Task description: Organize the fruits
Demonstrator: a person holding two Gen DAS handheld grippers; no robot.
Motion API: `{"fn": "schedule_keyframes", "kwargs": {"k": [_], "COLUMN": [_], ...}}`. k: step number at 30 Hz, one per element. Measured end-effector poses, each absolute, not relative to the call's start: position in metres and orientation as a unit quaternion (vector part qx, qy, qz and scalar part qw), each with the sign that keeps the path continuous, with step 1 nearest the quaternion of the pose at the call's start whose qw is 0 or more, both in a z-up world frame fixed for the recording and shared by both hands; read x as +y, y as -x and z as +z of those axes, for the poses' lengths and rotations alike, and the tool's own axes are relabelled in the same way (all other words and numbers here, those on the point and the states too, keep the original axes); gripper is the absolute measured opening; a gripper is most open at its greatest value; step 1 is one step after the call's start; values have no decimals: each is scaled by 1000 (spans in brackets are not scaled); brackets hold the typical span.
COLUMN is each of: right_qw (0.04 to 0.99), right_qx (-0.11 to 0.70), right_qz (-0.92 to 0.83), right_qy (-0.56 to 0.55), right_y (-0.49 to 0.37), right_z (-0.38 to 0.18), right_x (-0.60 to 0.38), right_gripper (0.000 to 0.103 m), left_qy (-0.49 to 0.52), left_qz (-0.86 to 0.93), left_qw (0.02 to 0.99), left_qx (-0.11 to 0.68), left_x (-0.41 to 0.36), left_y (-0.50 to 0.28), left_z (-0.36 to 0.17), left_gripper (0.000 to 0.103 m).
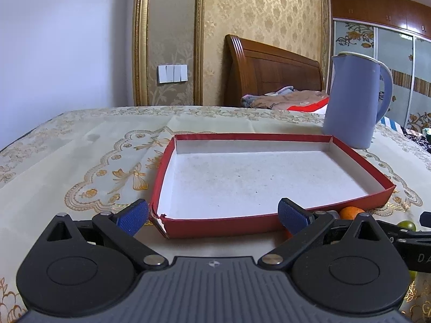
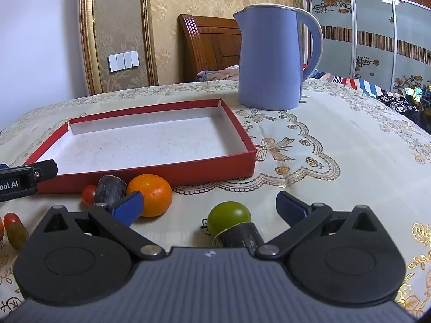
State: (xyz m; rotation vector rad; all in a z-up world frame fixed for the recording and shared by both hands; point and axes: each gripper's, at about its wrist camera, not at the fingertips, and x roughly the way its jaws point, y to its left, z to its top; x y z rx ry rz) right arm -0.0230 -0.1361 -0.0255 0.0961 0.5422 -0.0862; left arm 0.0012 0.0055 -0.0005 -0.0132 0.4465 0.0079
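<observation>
A shallow red box [image 1: 215, 227] with a white inside lies empty on the table; it also shows in the right wrist view [image 2: 150, 176]. My left gripper [image 1: 212, 212] is open at its near wall. My right gripper [image 2: 210, 206] is open, with a green round fruit [image 2: 229, 219] and a dark stubby piece [image 2: 238, 238] between its fingers, untouched. An orange [image 2: 150, 195], a second dark piece [image 2: 110, 189] and a small red tomato [image 2: 89, 193] lie in front of the box. More small fruits [image 2: 13, 227] lie at the far left.
A tall blue kettle [image 2: 272, 56] stands behind the box's right corner; it also shows in the left wrist view [image 1: 355, 99]. The table has a cream embroidered cloth [image 2: 336, 145]. A bed with clothes lies beyond.
</observation>
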Motion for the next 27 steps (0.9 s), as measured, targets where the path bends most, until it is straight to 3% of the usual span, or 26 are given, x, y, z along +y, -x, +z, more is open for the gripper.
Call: {"fn": "schedule_keyframes", "kwargs": {"k": [27], "right_qw": [961], "right_qx": [269], "right_qz": [-43], "right_qy": [-59], "right_y": [23], "right_z": [-27], "right_x": [-140], "right_gripper": [103], "left_qy": [-17], "left_qz": [6], "left_qw": [972], "left_qx": [234], "left_x": [0], "left_y": [0], "left_z": [-5], "left_gripper": [103]}}
